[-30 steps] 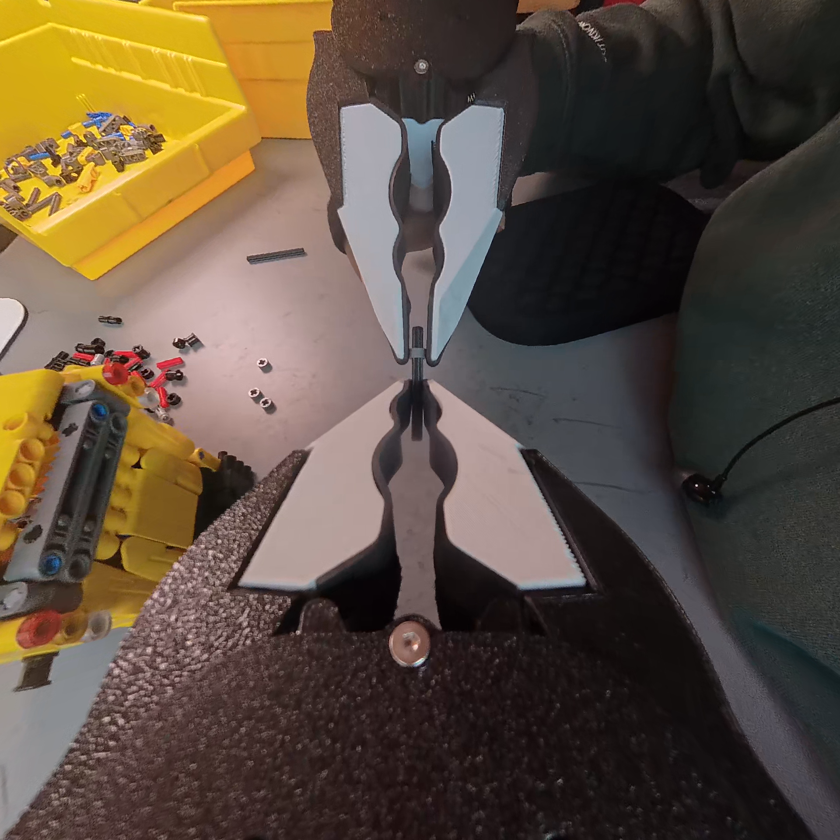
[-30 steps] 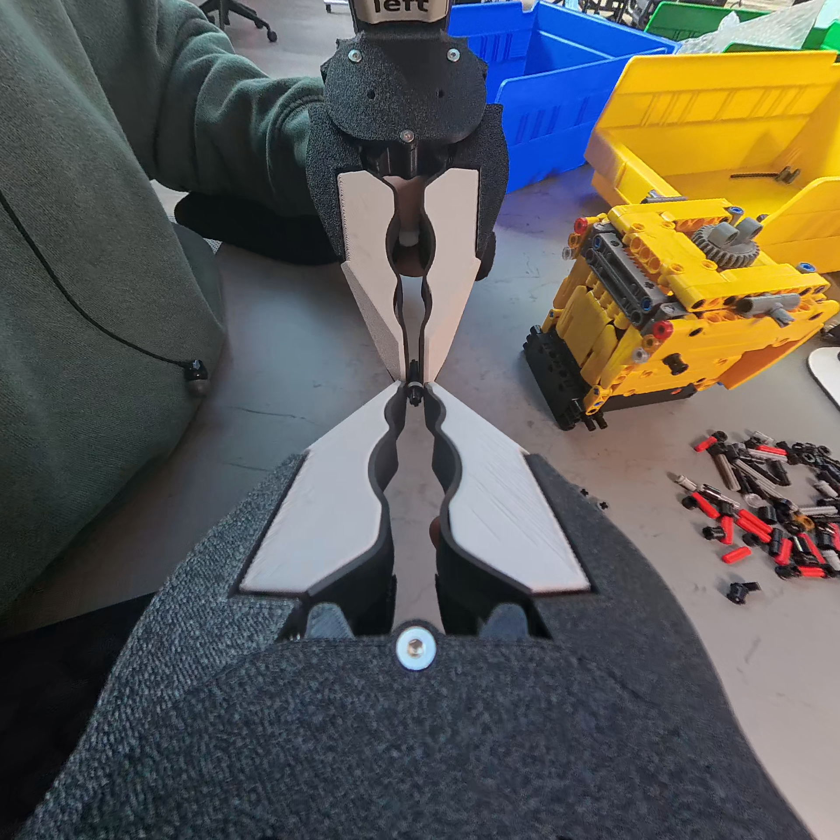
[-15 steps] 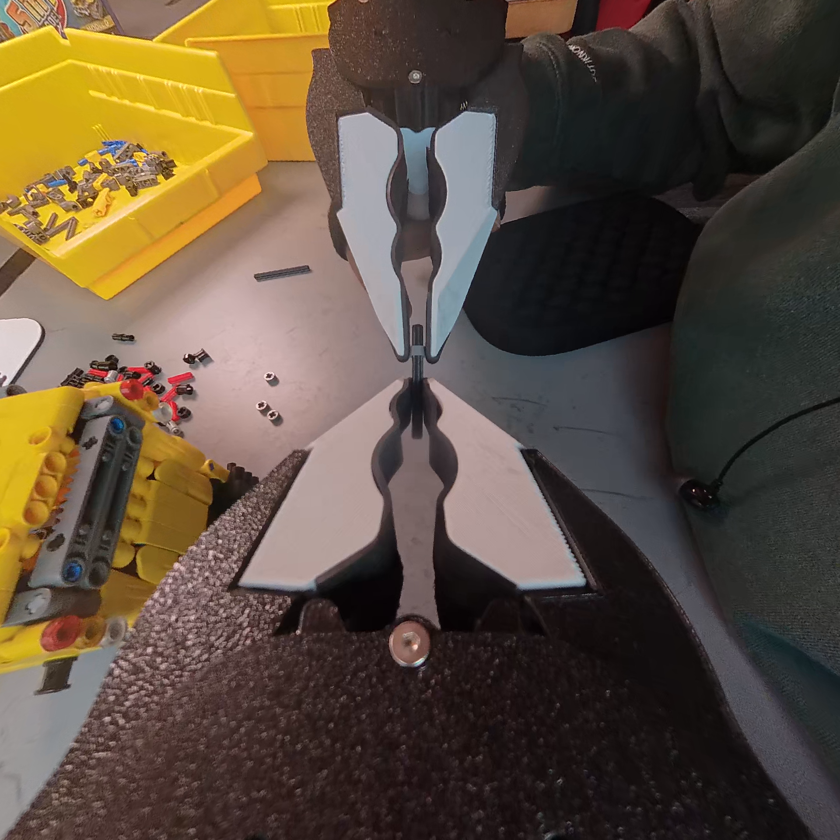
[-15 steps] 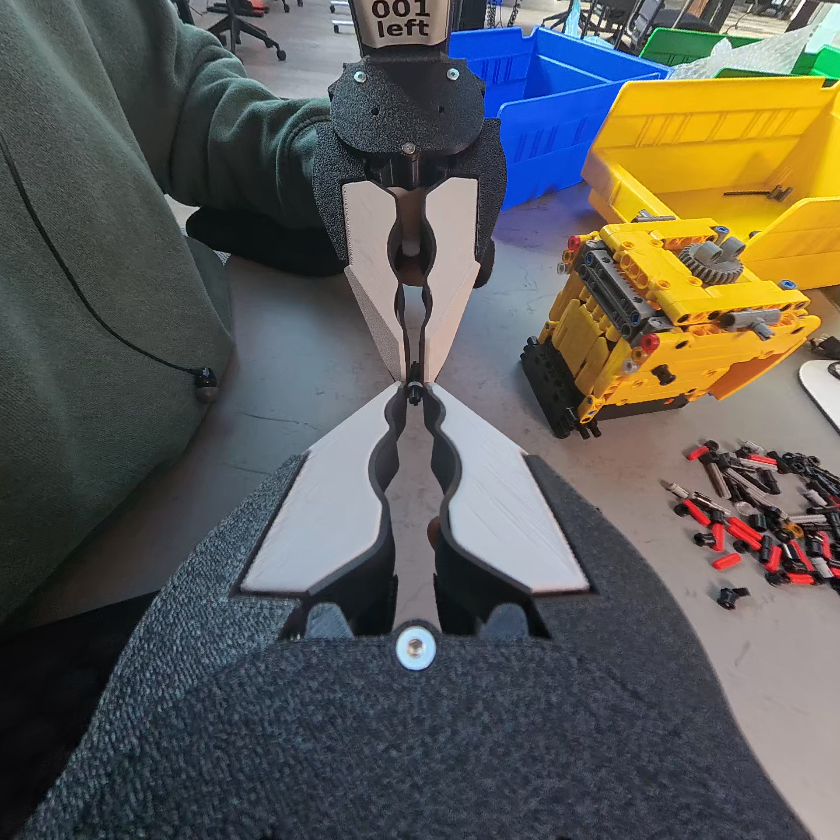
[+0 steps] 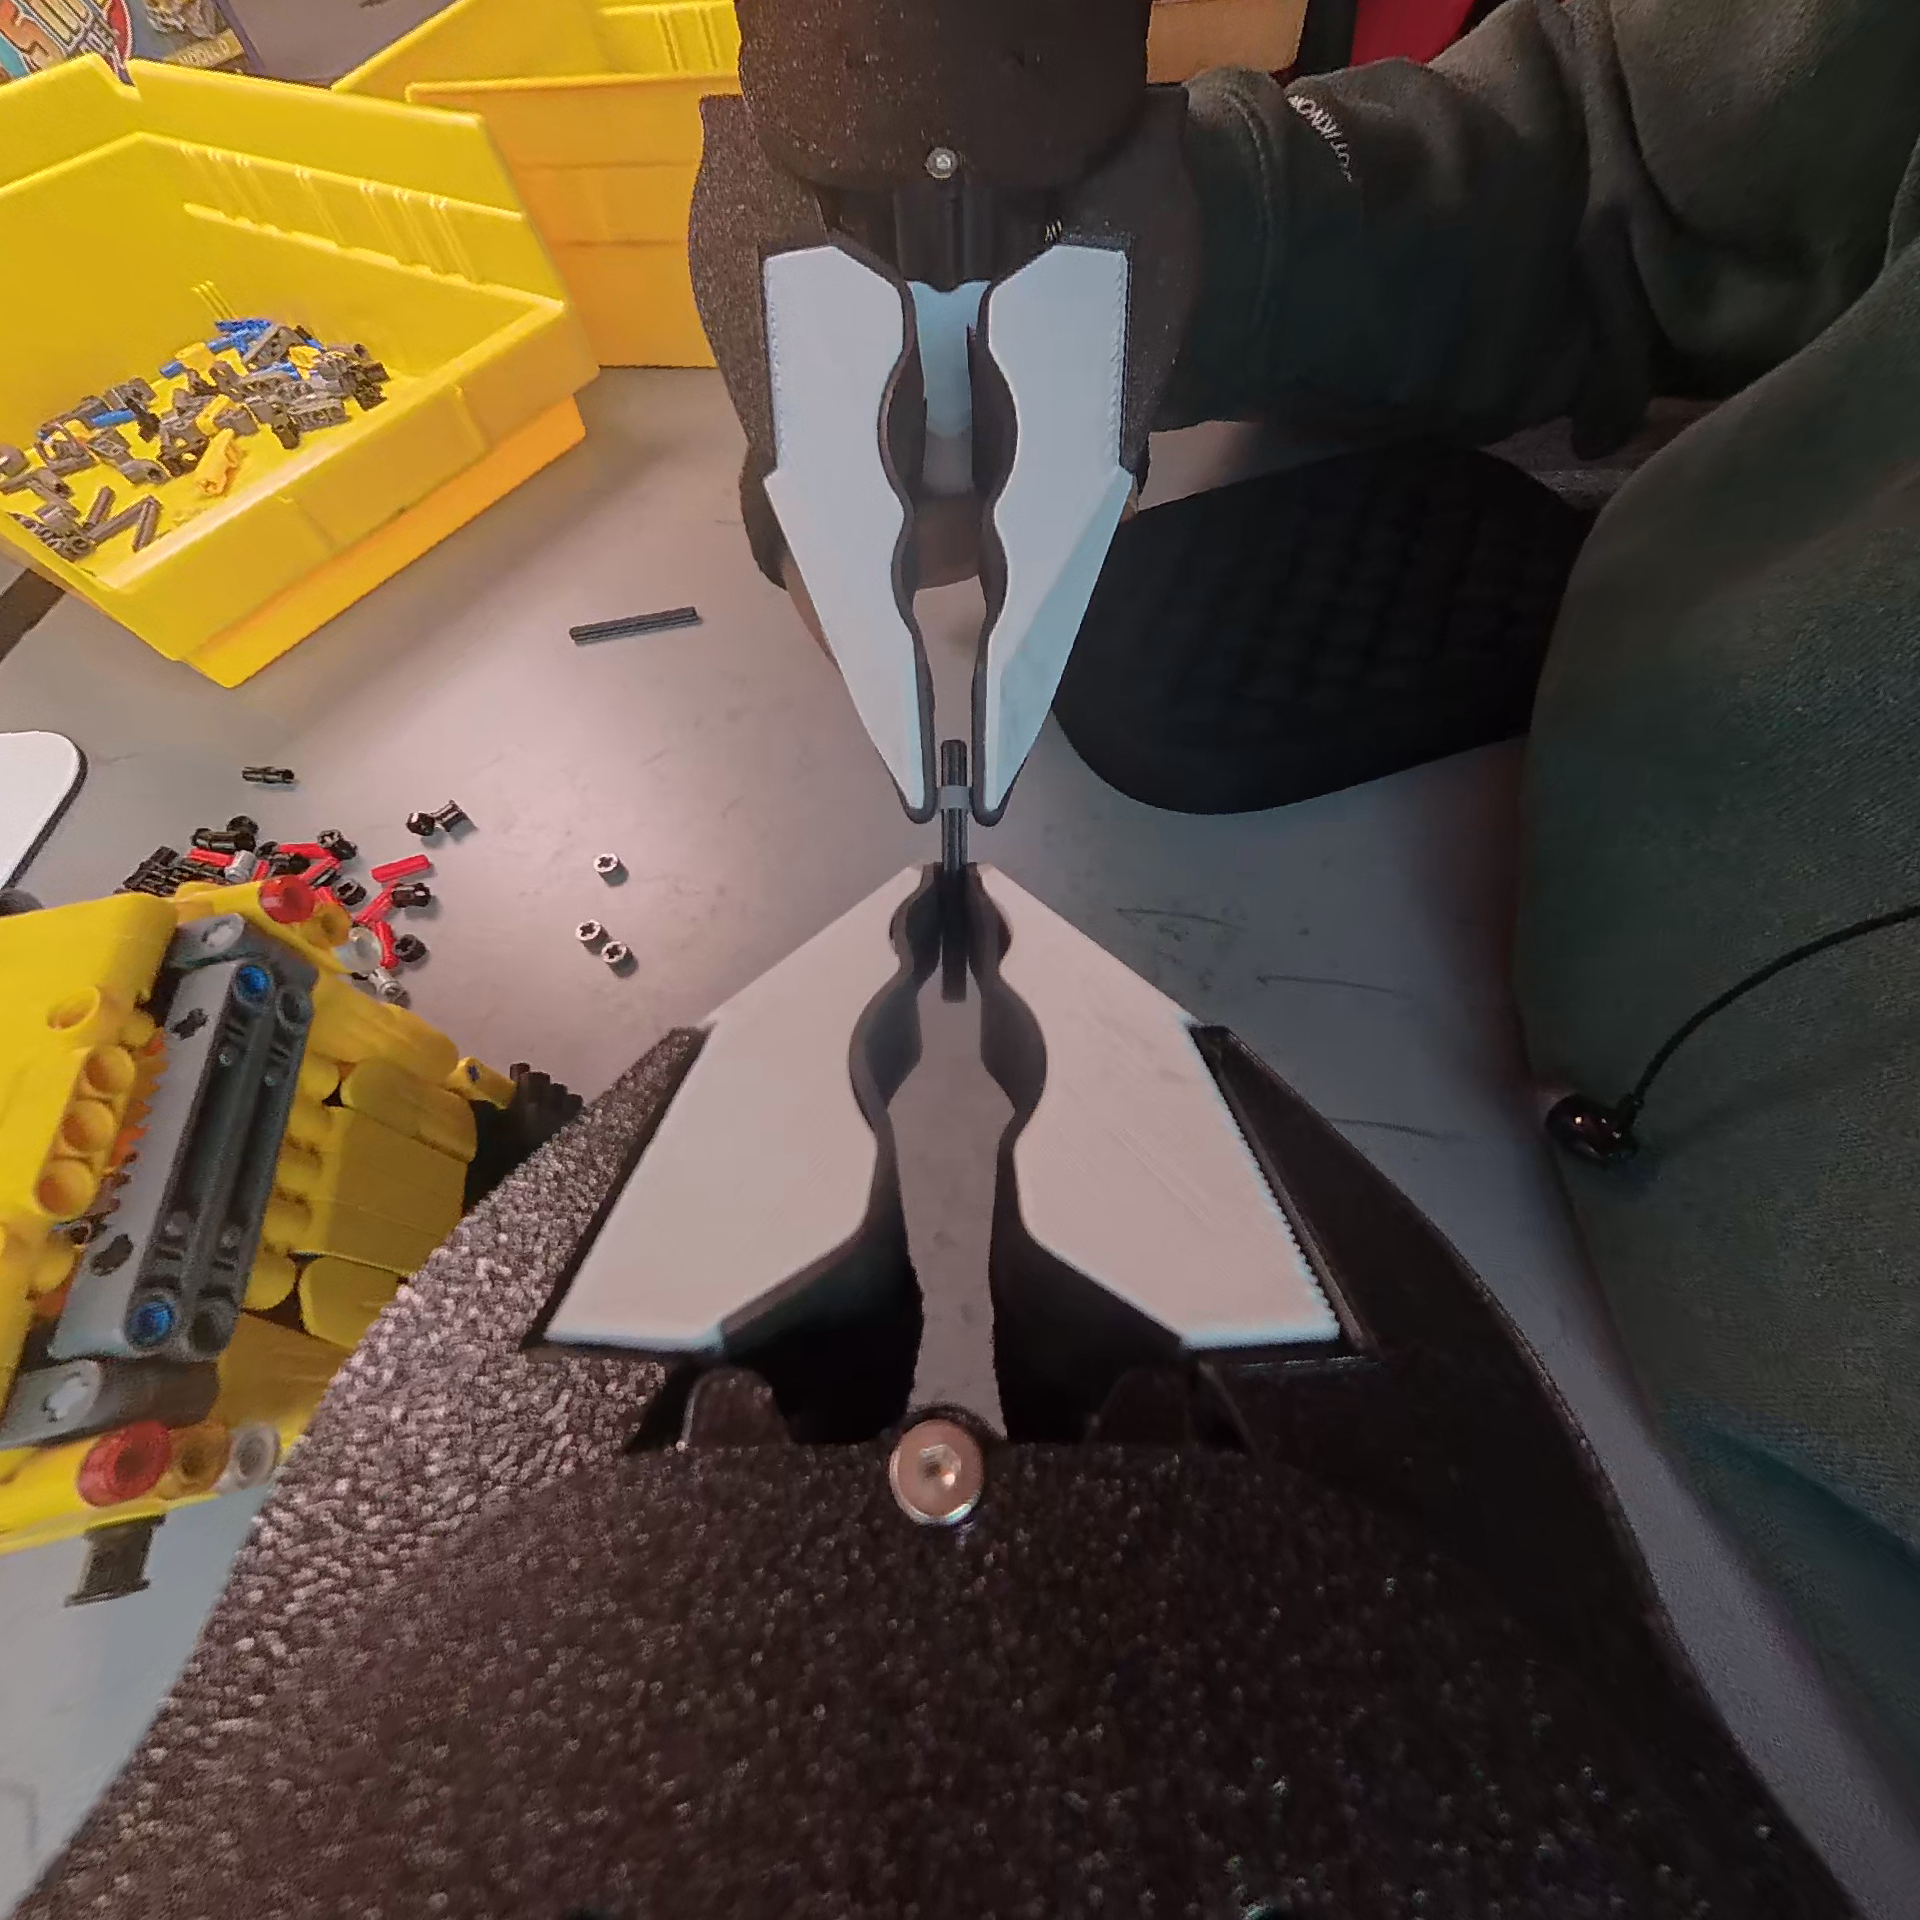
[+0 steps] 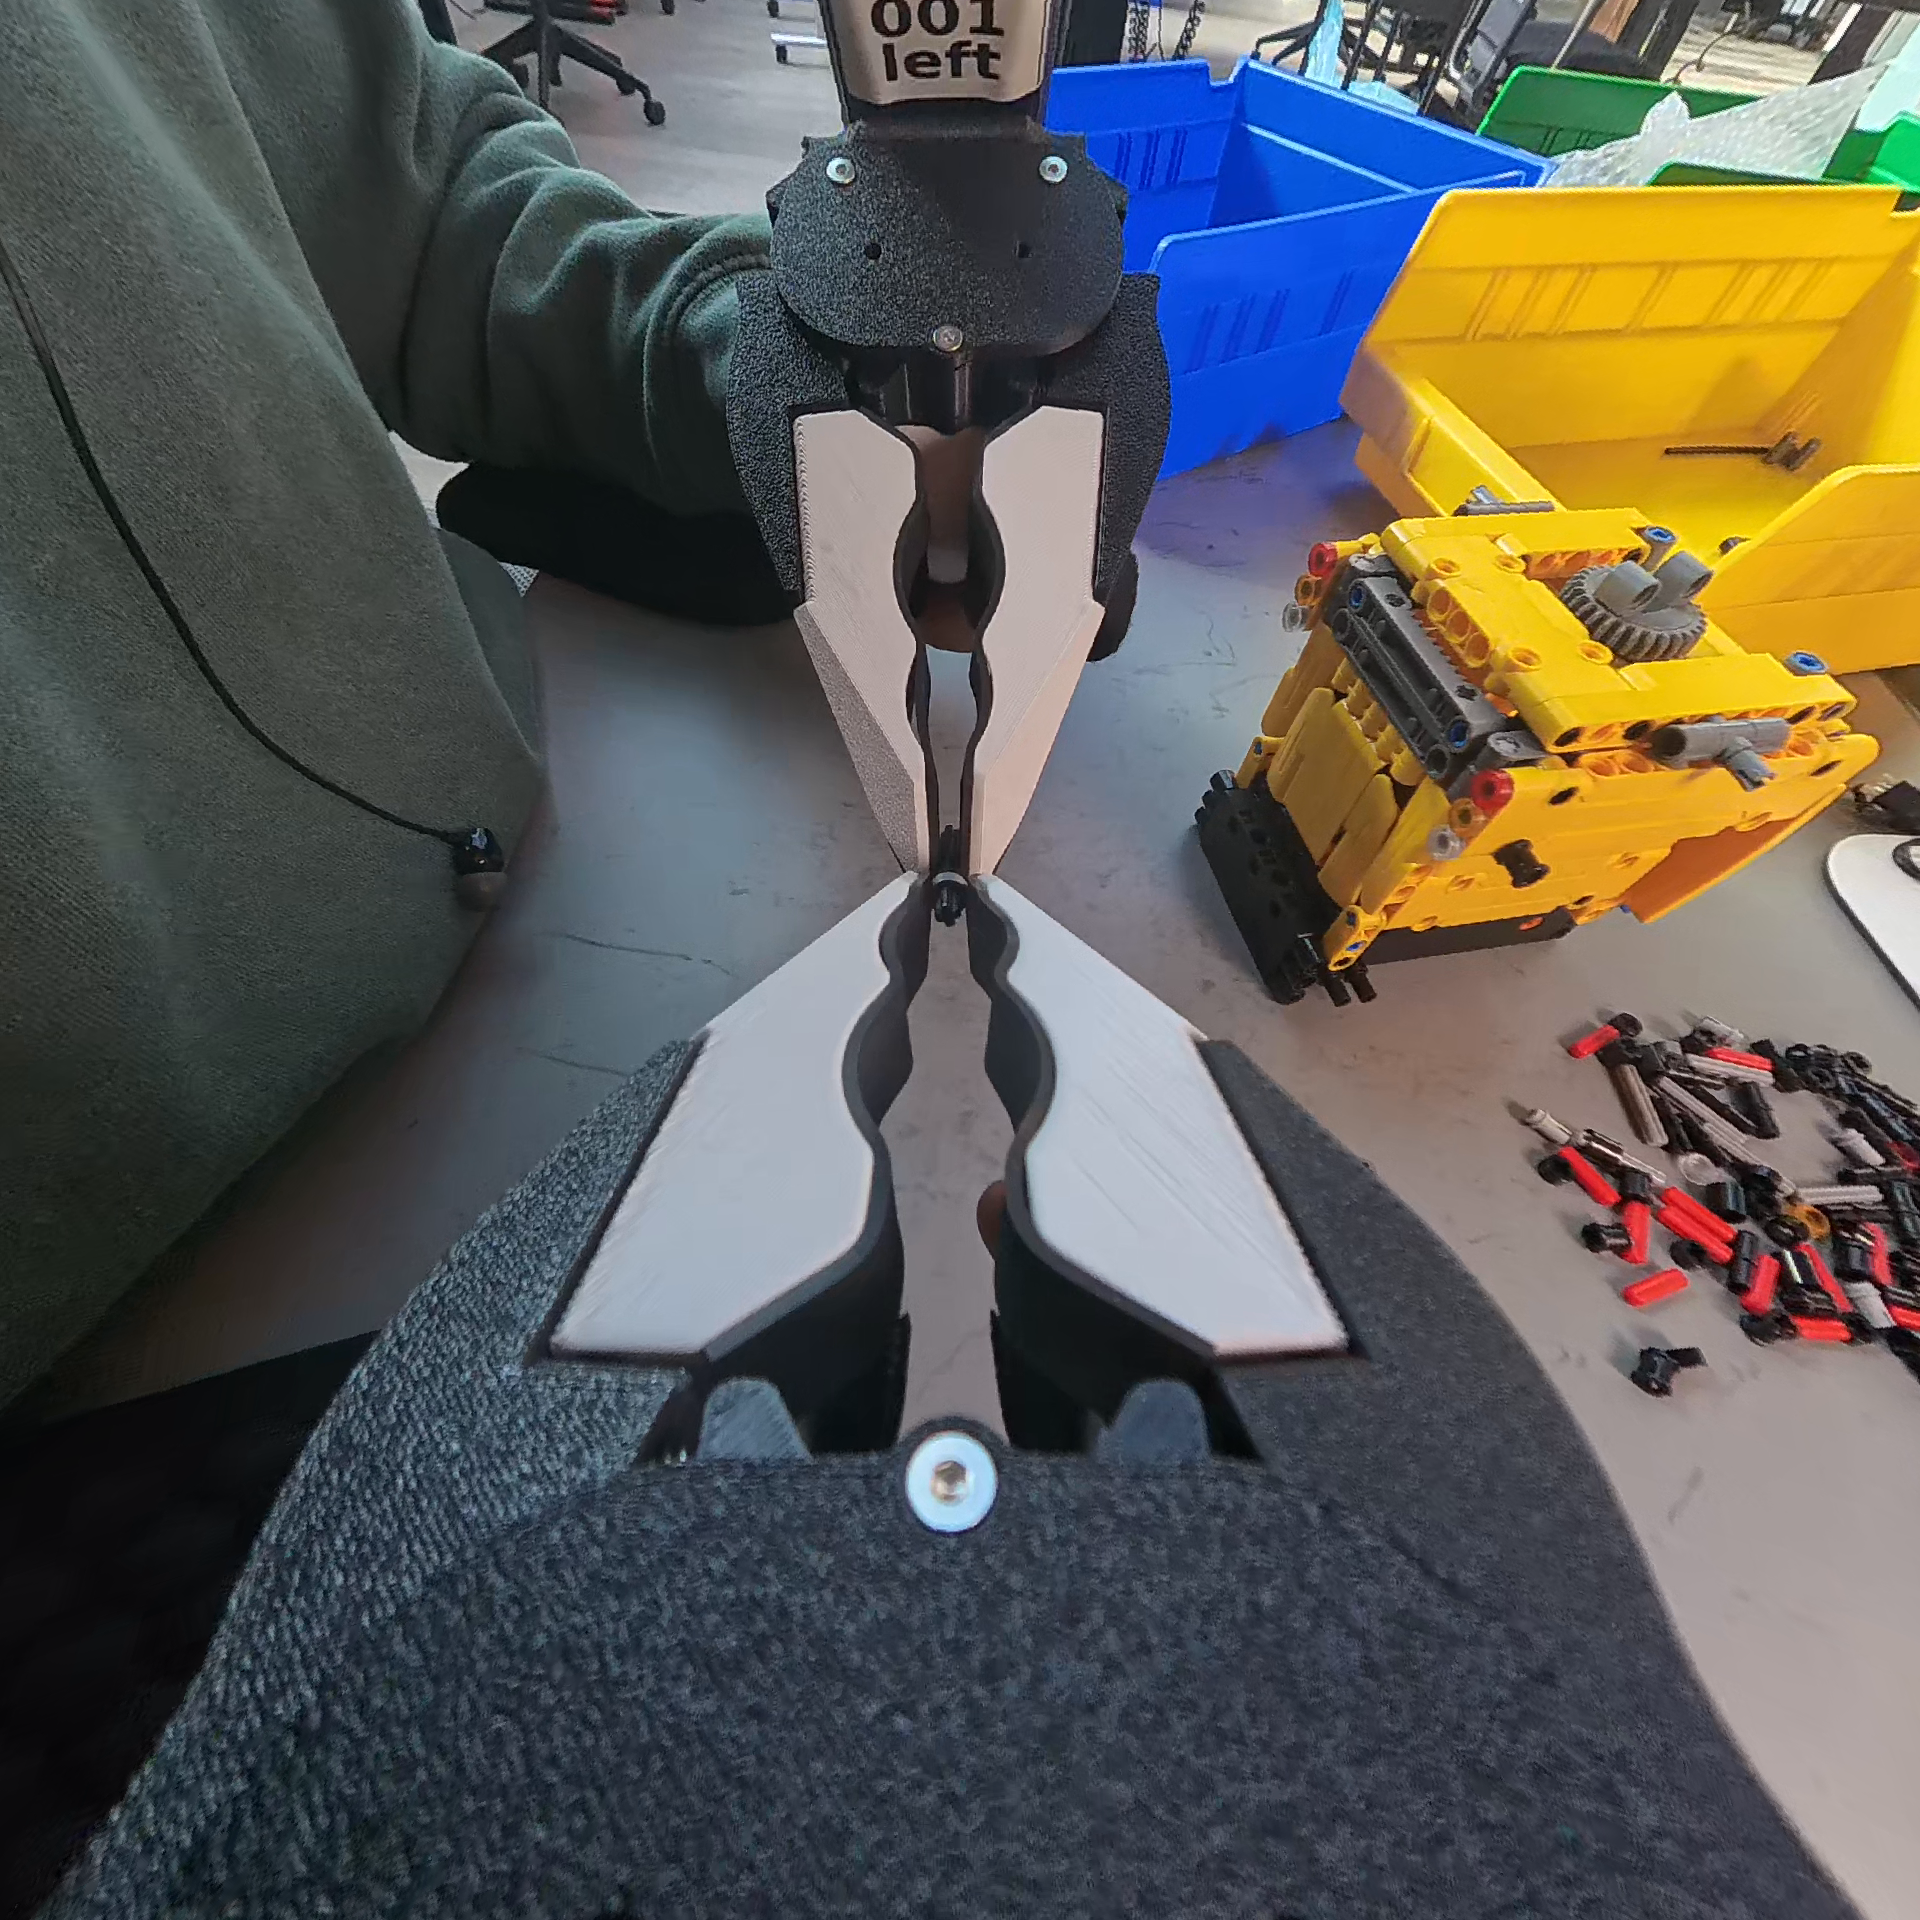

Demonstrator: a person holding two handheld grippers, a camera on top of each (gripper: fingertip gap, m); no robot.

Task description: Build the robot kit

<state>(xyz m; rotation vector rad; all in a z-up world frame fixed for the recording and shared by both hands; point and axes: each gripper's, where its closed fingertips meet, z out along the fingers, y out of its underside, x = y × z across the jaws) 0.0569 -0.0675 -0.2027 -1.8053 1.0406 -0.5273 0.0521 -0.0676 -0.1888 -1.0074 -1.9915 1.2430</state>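
My left gripper [image 5: 951,883] is shut on a thin black axle [image 5: 951,844] and holds it above the grey table. My right gripper [image 5: 951,805] faces it tip to tip and is shut on a small grey bush [image 5: 953,798] that sits on the same axle. In the right wrist view my right gripper [image 6: 945,891] pinches the small dark piece [image 6: 945,899], with the left gripper [image 6: 948,850] touching it from beyond. A person's green sleeves [image 6: 260,520] hold both grippers.
A yellow brick-built model [image 6: 1538,748] stands on the table and also shows in the left wrist view [image 5: 208,1122]. Loose red and black pins [image 6: 1766,1195] lie near it. Yellow bins [image 5: 260,343], a blue bin [image 6: 1247,260], a loose black axle [image 5: 634,625] and small grey bushes [image 5: 603,930] lie around. The grippers are tip to tip, or close to it.
Both grippers stay shut and tip to tip on the axle. Together they have drifted a little, so the bins and the model sit slightly lower in both views.
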